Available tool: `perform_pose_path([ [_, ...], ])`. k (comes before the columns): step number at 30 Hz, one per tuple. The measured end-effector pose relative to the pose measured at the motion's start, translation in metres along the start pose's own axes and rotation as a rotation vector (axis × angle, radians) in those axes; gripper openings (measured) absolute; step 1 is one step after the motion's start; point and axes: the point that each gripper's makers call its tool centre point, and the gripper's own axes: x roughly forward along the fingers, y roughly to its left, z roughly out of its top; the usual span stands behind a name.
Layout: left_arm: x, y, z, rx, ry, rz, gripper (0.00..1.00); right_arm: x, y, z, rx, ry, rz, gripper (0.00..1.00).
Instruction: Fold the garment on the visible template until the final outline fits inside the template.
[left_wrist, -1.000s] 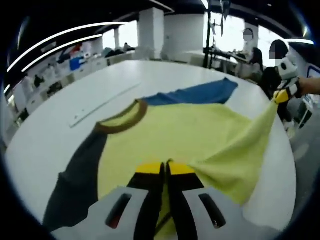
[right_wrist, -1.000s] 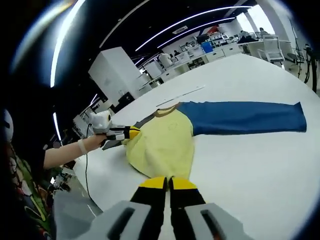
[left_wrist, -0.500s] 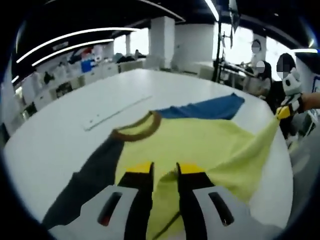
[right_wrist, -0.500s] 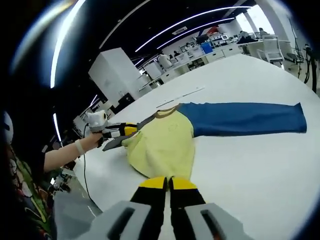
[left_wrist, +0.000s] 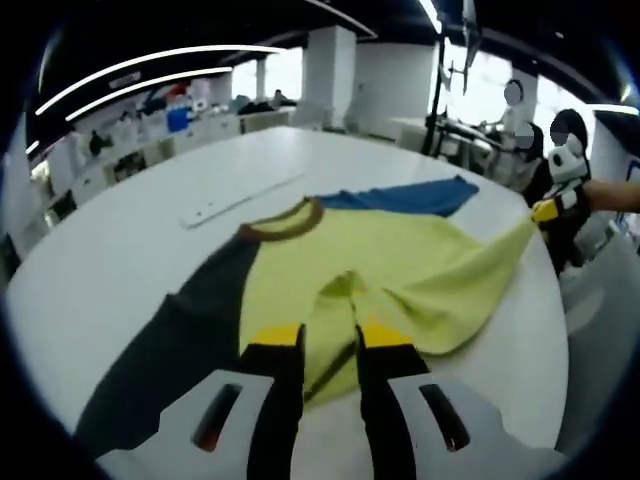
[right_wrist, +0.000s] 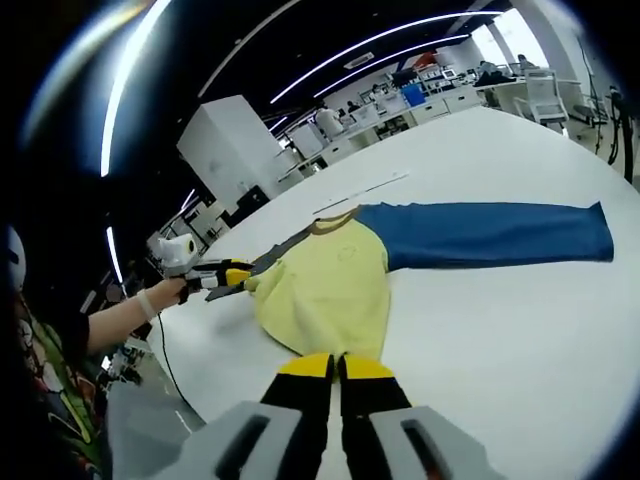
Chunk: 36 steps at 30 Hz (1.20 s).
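Note:
A long-sleeved garment lies spread on the white table (left_wrist: 120, 250). It has a yellow body (left_wrist: 370, 260), a brown collar (left_wrist: 285, 215), a dark grey sleeve (left_wrist: 170, 340) and a blue sleeve (left_wrist: 400, 195). My left gripper (left_wrist: 330, 340) stands open just short of the rumpled yellow hem, holding nothing. In the right gripper view the left gripper (right_wrist: 225, 277) hovers beside the yellow body (right_wrist: 330, 285), held by a hand. My right gripper (right_wrist: 335, 365) is shut on the hem corner, also seen as the right gripper (left_wrist: 548, 207) pulling the fabric taut. The blue sleeve (right_wrist: 490, 235) stretches out flat.
A long white strip (left_wrist: 240, 198) lies on the table beyond the collar, the same strip (right_wrist: 365, 190) in the right gripper view. People stand past the table's far right edge (left_wrist: 545, 140). Shelves and desks line the room behind. The table edge (right_wrist: 190, 385) runs close to my right gripper.
My left gripper opened, let go of the yellow hem and drew back from the garment. The released fabric dropped into a rumple on the table. The right gripper kept its hold.

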Motion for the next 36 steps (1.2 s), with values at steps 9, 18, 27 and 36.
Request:
perform_pose_path([
  [9, 0.021, -0.019, -0.012, 0.097, 0.065, -0.018, 0.17, -0.001, 0.002, -0.002, 0.011, -0.004, 0.001, 0.0],
  [18, 0.04, -0.034, 0.015, 0.155, 0.017, -0.038, 0.17, -0.002, 0.002, -0.004, 0.017, -0.001, 0.002, 0.0],
  [27, 0.045, -0.043, 0.003, 0.193, 0.055, -0.056, 0.19, -0.001, 0.002, -0.003, 0.02, -0.003, 0.004, 0.0],
  [36, 0.036, -0.03, -0.019, 0.178, 0.099, -0.005, 0.18, 0.001, 0.002, -0.005, 0.024, 0.0, 0.007, 0.0],
])
